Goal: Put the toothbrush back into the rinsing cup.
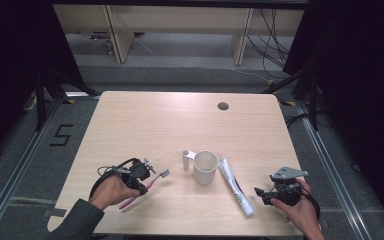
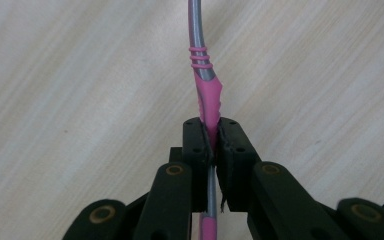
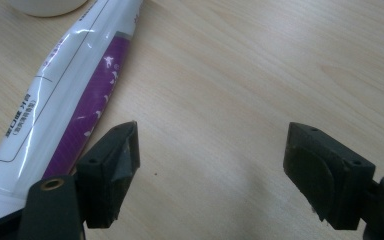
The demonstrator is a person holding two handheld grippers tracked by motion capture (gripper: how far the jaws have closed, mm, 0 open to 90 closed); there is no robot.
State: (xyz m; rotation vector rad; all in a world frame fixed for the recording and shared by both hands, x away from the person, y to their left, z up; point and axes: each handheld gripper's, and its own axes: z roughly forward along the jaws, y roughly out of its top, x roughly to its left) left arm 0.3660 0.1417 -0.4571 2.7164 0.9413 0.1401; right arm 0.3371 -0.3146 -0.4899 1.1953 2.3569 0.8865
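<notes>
So I'm looking at a pale wood-grain table with rounded corners and a small round cable hole, sitting on grey floor with dark curtains either side and light shelving behind. My left claw is pinched tight on the toothbrush, a slim curved thing with a rubbery pink grip and grey plastic neck running straight out ahead of the jaws. My right claw is spread wide over bare wood, with the glossy white-and-purple toothpaste tube just beside its left jaw. A smooth white cup stands between the two claws.
</notes>
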